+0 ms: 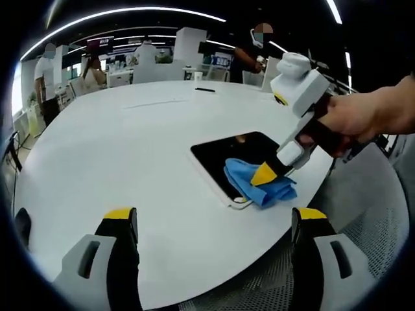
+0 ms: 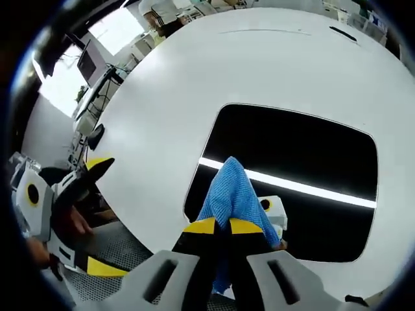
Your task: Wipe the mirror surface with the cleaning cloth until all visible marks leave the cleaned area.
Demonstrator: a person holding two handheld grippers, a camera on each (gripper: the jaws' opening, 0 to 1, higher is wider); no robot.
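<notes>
The right gripper (image 2: 222,226) pinches a blue cleaning cloth (image 2: 230,194) against a dark mirror (image 2: 305,152) lying flat on a white table (image 1: 130,149); the left gripper (image 1: 214,217) hovers nearby, jaws wide.

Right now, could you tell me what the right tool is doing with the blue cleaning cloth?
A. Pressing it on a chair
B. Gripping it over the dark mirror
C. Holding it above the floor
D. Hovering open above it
B: the right tool is shut on the blue cleaning cloth, which lies on the dark rectangular mirror on the white table.
</notes>
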